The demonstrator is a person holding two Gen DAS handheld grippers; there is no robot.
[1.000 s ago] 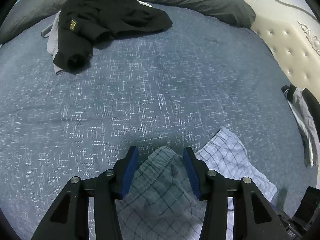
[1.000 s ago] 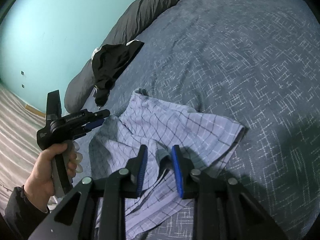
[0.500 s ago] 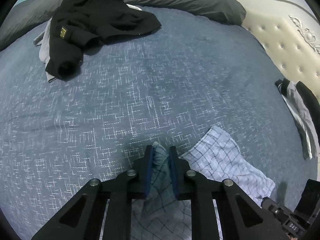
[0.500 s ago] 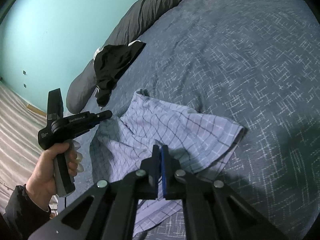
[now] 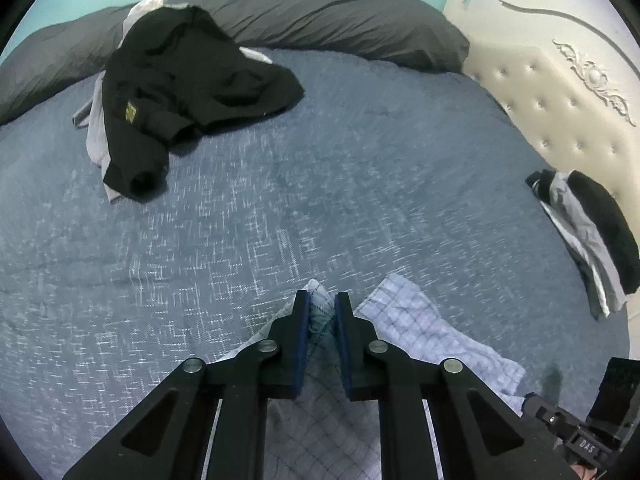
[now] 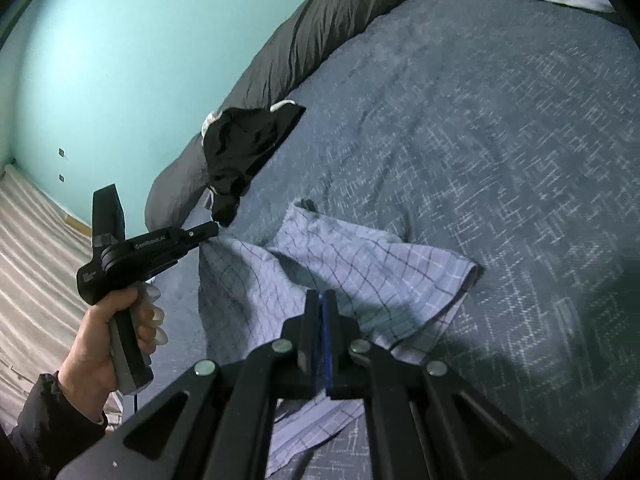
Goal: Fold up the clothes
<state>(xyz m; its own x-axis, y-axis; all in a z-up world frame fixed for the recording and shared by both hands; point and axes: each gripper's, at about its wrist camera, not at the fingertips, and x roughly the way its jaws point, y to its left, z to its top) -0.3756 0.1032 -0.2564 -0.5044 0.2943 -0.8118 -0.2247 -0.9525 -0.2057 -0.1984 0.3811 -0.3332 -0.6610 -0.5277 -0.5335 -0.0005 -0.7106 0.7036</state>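
Bed (image 5: 280, 208): black jacket (image 5: 180, 92) beyond checked shirt (image 6: 360, 256).

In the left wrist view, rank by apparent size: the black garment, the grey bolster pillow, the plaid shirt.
1. Grey bolster pillow
2. Black garment
3. Plaid shirt, though gripper arms hide part and it lies nearest the camera, so unsure.

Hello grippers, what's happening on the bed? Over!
Left gripper shut on light blue checked cloth. Right gripper shut on it too. Black garment lies far off, nothing blocking.
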